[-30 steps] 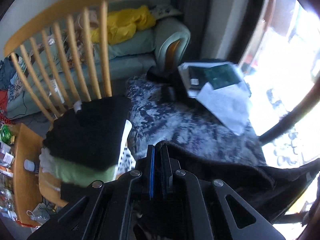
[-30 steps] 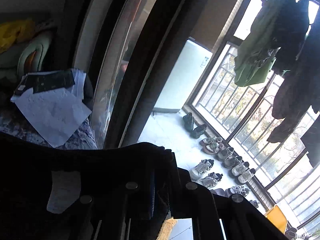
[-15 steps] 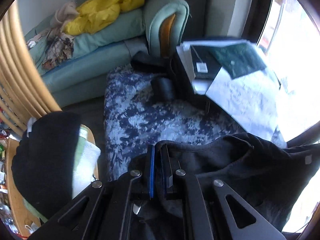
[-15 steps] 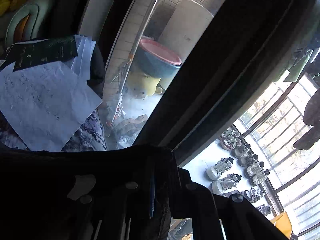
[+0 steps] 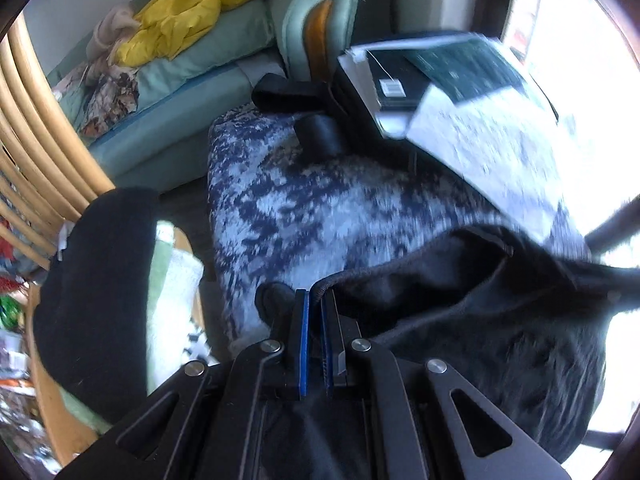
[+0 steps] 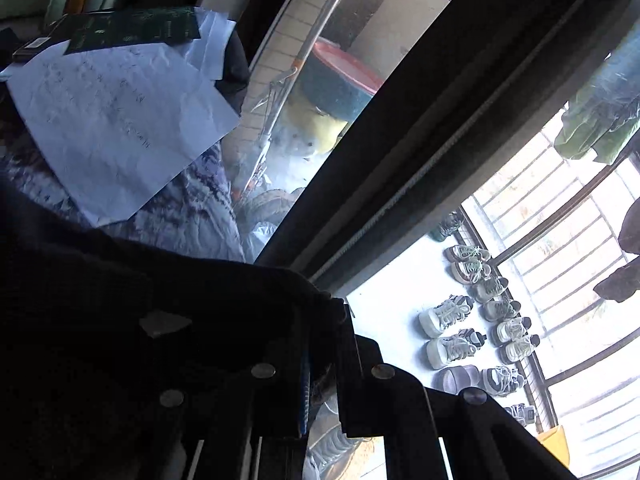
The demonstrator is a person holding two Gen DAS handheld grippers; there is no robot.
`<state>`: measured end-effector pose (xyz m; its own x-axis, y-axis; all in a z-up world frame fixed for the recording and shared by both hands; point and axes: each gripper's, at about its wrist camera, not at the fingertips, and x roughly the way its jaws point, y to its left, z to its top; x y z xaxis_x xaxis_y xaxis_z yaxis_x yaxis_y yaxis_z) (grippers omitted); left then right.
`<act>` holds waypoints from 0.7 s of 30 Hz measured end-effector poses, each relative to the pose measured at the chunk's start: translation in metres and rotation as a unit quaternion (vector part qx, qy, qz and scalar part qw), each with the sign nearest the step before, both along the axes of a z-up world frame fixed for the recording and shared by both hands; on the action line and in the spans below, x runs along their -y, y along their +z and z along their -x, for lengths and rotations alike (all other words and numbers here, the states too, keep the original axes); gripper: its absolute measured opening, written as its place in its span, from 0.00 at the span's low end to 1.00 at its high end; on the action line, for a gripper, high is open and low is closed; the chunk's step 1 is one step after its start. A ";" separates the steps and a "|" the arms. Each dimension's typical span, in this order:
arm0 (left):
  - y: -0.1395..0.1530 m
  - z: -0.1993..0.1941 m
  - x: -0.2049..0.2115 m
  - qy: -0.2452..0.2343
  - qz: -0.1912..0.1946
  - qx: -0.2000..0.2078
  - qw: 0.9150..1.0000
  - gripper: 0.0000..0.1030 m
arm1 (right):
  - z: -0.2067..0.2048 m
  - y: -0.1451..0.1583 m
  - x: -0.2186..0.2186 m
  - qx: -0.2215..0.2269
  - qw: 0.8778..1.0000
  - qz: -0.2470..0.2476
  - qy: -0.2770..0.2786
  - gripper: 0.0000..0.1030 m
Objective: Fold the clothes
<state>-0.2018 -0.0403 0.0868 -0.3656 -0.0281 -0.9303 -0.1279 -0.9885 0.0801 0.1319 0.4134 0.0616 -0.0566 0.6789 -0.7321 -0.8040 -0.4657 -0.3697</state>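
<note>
A black garment (image 5: 472, 320) hangs between my two grippers above a blue-and-white patterned cushion (image 5: 320, 208). My left gripper (image 5: 314, 300) is shut on the garment's hem at its left end. My right gripper (image 6: 320, 320) is shut on the garment's other end (image 6: 120, 300), which drapes over its left finger and hides it. A stack of folded clothes, black on top (image 5: 96, 280) with green and white below, lies on a wooden chair at the left.
A wooden spindle-back chair (image 5: 36, 152) stands at left. A green sofa (image 5: 208, 60) holds yellow cloth. Books and paper sheets (image 5: 460, 92) lie at the cushion's far side. In the right wrist view a dark window frame (image 6: 440, 140) and shoes (image 6: 472, 320) on the balcony floor.
Both grippers have carried the black garment forward over the patterned cushion. The chair and folded stack have slid to the left edge. The right wrist view has tilted down toward the paper.
</note>
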 end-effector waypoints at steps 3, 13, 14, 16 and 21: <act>0.002 -0.023 0.003 -0.018 0.006 0.016 1.000 0.05 | -0.015 0.004 0.024 -0.002 1.000 -0.001 0.011 0.08; -0.020 -0.098 0.018 -0.076 0.007 0.099 0.992 0.05 | -0.079 0.015 0.116 -0.041 0.996 0.066 0.054 0.08; -0.023 -0.105 0.019 -0.081 0.006 0.107 0.991 0.05 | -0.085 0.014 0.123 -0.047 0.994 0.082 0.058 0.08; -0.027 -0.117 0.020 -0.091 0.003 0.119 0.989 0.05 | -0.096 0.011 0.136 -0.057 0.990 0.116 0.061 0.08; -0.032 -0.143 0.021 -0.114 0.019 0.129 0.985 0.05 | -0.121 0.001 0.158 -0.083 0.975 0.199 0.058 0.08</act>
